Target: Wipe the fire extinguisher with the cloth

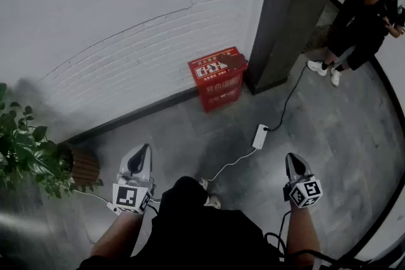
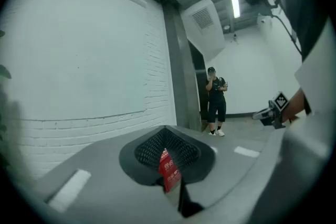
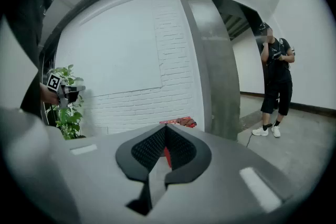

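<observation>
A red fire extinguisher box (image 1: 215, 79) stands on the floor against the white brick wall, beside a grey pillar (image 1: 288, 9). A dark reddish cloth (image 1: 233, 61) lies crumpled on its top right corner. No extinguisher itself shows. My left gripper (image 1: 145, 148) and right gripper (image 1: 290, 157) hover low in front of me, well short of the box, both shut and holding nothing. In the left gripper view a strip of the red box (image 2: 169, 168) shows through the slit of the left gripper (image 2: 166, 129). In the right gripper view the box and cloth (image 3: 182, 122) sit just beyond the right gripper (image 3: 167, 126).
A white power strip (image 1: 260, 136) with cables lies on the grey floor between me and the box. A potted plant (image 1: 28, 152) stands at the left by the wall. A person in black (image 1: 364, 22) stands at the far right past the pillar.
</observation>
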### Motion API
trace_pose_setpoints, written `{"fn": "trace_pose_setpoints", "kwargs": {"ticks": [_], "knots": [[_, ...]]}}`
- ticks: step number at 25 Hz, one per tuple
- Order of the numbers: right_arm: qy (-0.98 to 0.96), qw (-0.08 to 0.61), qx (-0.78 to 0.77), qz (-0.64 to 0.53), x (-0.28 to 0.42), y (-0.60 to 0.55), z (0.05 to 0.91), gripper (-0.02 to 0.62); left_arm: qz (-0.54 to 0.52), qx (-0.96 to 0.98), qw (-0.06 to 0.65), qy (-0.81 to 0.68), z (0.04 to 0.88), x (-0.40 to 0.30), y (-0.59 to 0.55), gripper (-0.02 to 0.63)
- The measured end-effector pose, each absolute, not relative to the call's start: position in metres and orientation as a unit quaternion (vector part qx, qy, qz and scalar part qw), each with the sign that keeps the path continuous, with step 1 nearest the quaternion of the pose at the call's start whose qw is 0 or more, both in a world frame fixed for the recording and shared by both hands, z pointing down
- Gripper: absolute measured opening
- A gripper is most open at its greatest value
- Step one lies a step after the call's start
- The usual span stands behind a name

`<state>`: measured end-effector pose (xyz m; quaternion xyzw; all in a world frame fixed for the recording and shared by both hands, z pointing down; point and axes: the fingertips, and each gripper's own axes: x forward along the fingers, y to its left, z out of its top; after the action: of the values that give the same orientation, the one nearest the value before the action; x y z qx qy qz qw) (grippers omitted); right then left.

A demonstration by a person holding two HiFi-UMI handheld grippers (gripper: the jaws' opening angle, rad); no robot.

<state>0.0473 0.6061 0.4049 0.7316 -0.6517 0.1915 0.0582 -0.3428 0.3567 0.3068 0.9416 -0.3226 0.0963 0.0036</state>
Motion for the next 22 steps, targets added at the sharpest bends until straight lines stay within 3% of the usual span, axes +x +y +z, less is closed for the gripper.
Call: {"fn": "trace_pose_setpoints", "kwargs": {"ticks": [5, 10, 22], "knots": [[-0.665, 0.051, 0.725, 0.173, 0.071, 0.547, 0.396, 0.002, 0.098, 0.939, -0.016, -0.331, 0.308, -0.322, 0.308, 0.0], [-0.647, 0.122, 0.733, 0.168, 0.12, 0.48, 0.415, 0.002, 0.074, 0.937, -0.002, -0.341, 0.323, -0.27, 0.215, 0.0], [-0.637, 0.197, 0.719, 0.196, 0.197, 0.269, 0.422, 0.002, 0.049, 0.949, -0.009, -0.313, 0.308, -0.141, -0.028, 0.0]]}}
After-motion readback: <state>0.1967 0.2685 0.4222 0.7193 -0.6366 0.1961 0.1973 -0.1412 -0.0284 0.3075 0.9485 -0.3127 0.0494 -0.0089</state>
